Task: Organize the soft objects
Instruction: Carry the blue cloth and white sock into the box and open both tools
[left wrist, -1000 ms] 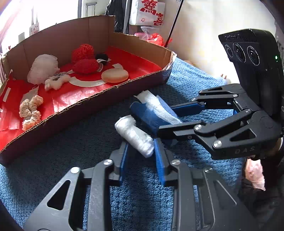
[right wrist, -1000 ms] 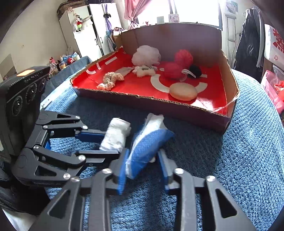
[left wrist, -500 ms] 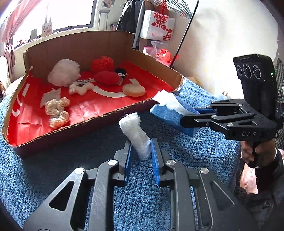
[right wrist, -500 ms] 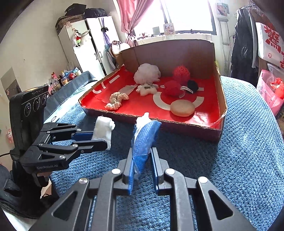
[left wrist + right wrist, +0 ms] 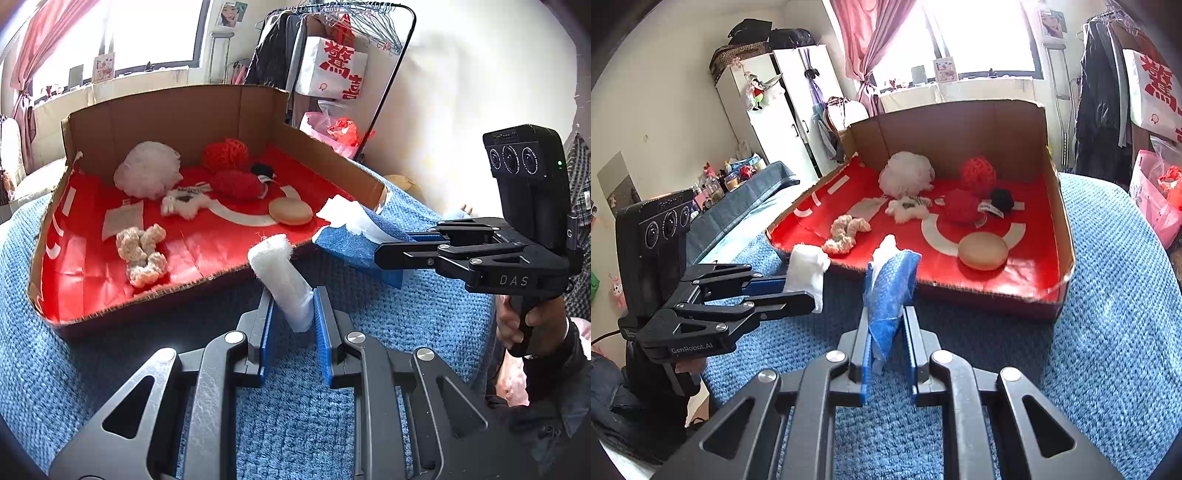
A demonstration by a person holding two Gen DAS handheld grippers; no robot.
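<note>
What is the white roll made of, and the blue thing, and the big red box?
The white roll looks like soft fuzzy cloth or gauze: its edges are fluffy. The blue thing seems a bumpy sponge-like cloth with a white layer inside. The box is cardboard: brown matte walls, corrugated torn edge, glossy red lining.

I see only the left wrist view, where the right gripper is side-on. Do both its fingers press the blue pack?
Observer: Yes. In the right wrist view the blue pack is squeezed between both fingers of the right gripper.
Operator: Is my roll over the box already?
Observer: It seems not yet. From that side the roll hangs just short of the near left corner of the box.
</note>
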